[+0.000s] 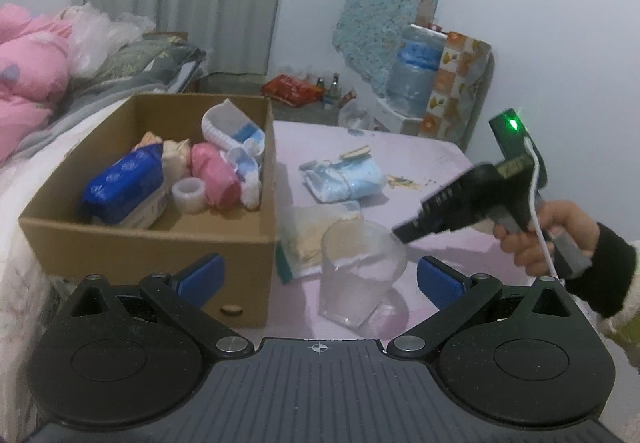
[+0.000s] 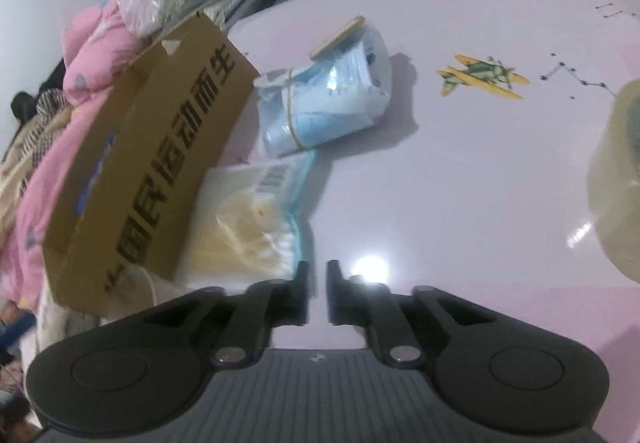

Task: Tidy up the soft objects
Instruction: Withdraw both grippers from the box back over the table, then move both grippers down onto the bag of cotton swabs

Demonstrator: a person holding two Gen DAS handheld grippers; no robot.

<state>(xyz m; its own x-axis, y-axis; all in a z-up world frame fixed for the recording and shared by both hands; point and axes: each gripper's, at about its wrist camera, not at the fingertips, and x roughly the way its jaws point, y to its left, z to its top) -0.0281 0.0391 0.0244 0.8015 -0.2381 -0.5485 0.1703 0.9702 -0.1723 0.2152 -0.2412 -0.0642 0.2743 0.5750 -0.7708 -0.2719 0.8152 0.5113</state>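
The left claw [image 1: 318, 275] is spread wide behind the clear plastic cup [image 1: 360, 275], ready to straddle it. The right claw [image 2: 317, 293], nearly pressed together and empty, hovers beside the brown cardboard box [image 1: 160, 235] on the pale pink bench [image 2: 480, 163].

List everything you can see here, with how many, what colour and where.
Cardboard box: one, brown, left on the table.
Blue packet: one, in the box.
Pink roll: one, in the box.
Tape roll: one, whitish, in the box.
Light blue bundle: one, tied with string, on the table beside the box.
Cotton swab bag: one, beige and clear, against the box.
Clear plastic cup: one, on the table.
Table: one, pale pink.
Left gripper: jaws wide apart.
Right gripper: jaws nearly closed, nothing between.
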